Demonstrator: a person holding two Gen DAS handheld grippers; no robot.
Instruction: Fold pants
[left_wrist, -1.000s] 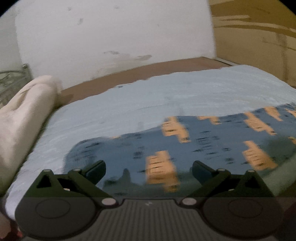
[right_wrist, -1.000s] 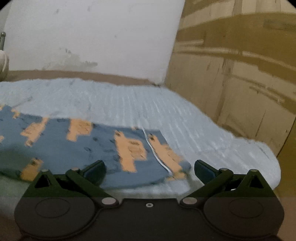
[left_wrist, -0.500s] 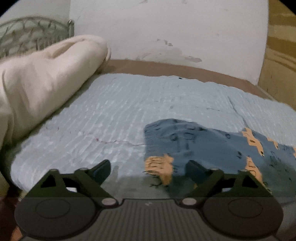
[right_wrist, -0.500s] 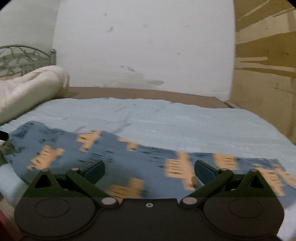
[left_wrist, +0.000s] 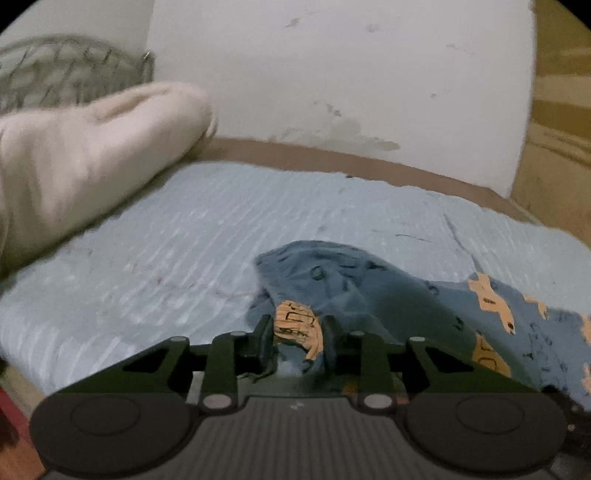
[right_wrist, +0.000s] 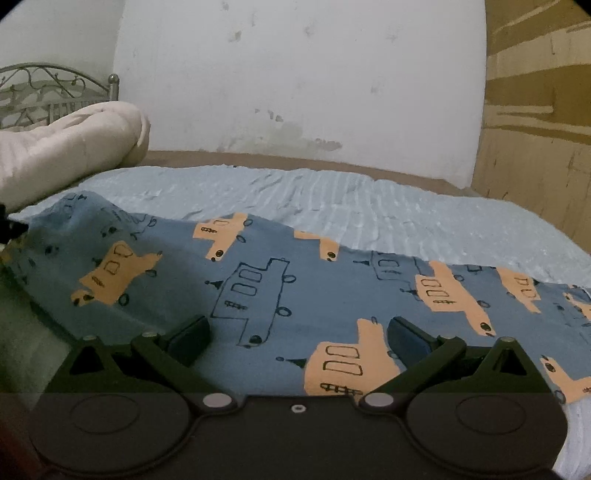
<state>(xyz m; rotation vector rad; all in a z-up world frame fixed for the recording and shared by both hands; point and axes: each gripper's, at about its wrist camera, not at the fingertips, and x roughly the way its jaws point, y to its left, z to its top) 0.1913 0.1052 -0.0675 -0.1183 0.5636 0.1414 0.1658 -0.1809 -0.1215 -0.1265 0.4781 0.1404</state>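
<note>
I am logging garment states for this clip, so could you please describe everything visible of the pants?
The pants are soft blue fabric printed with orange and outlined vehicles. They lie stretched sideways across the light blue bedspread, mostly flat. One end is bunched and lifted, pinched in the shut jaws of the left gripper. The right gripper hovers open over the middle.

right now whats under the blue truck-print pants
The blue truck-print pants lie on a light blue ribbed bedspread, visible around them. Anything beneath the fabric is covered. The left hand-held gripper pinches one end.
</note>
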